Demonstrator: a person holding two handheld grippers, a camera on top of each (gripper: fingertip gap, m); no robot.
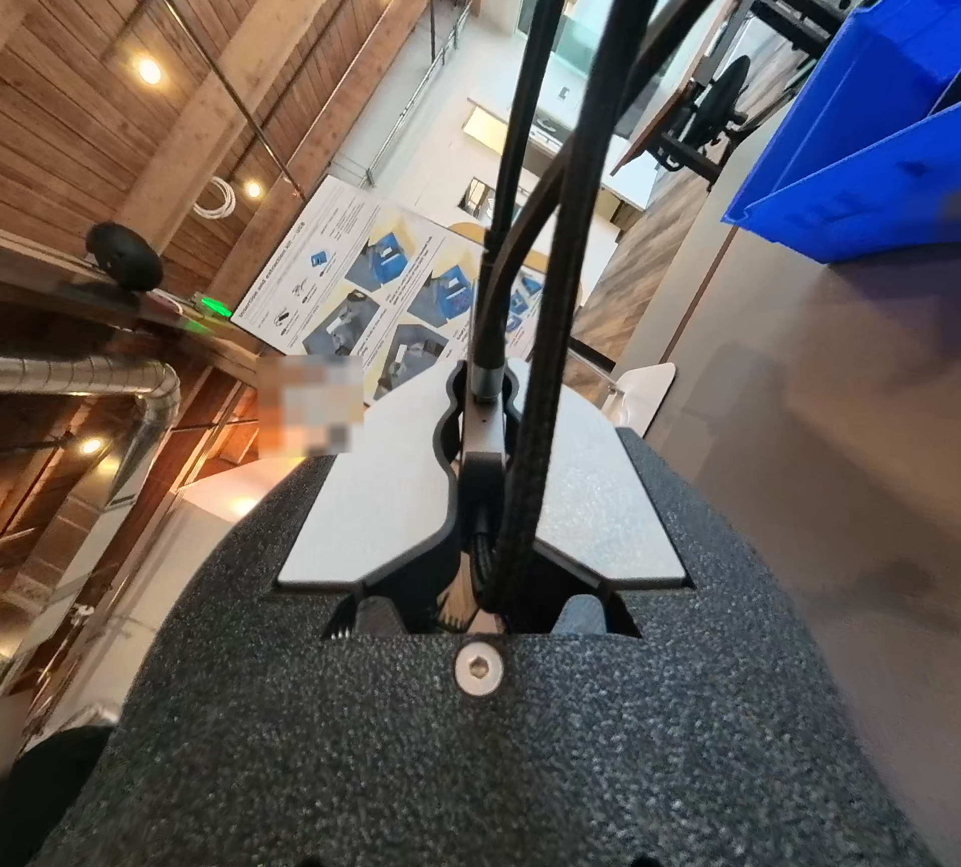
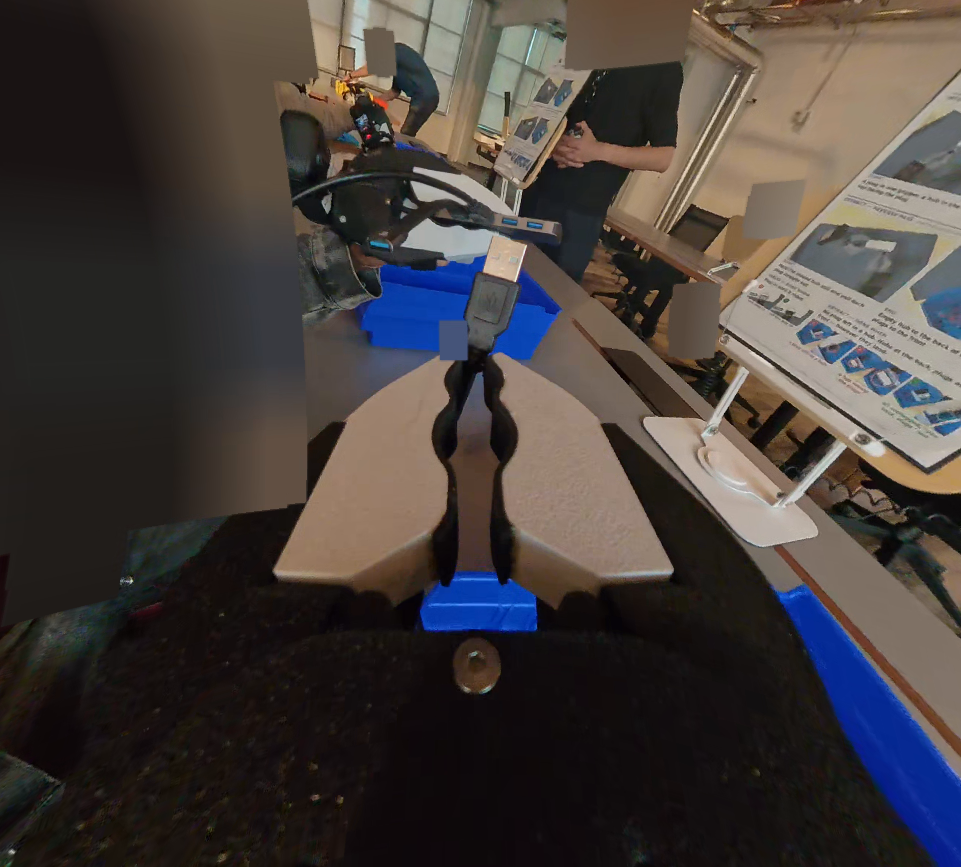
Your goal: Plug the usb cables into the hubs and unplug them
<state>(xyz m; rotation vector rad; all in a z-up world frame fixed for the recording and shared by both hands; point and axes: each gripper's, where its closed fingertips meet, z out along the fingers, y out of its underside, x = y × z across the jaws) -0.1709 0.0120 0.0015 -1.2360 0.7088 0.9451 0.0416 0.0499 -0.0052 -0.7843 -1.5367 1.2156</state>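
The right gripper point(image 2: 476, 364) clamps a USB plug point(image 2: 494, 293), metal tip just short of the hub point(image 2: 525, 224) – itself pinched in the left gripper point(image 1: 481, 405). Insertion stage; next, squaring plug with port.

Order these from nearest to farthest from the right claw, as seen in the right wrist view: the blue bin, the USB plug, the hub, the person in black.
1. USB plug, held at the right claw tips.
2. Blue bin, on the table just beyond, slightly left.
3. Hub, held up by the left claw above the bin.
4. Person in black, standing behind, right of centre.
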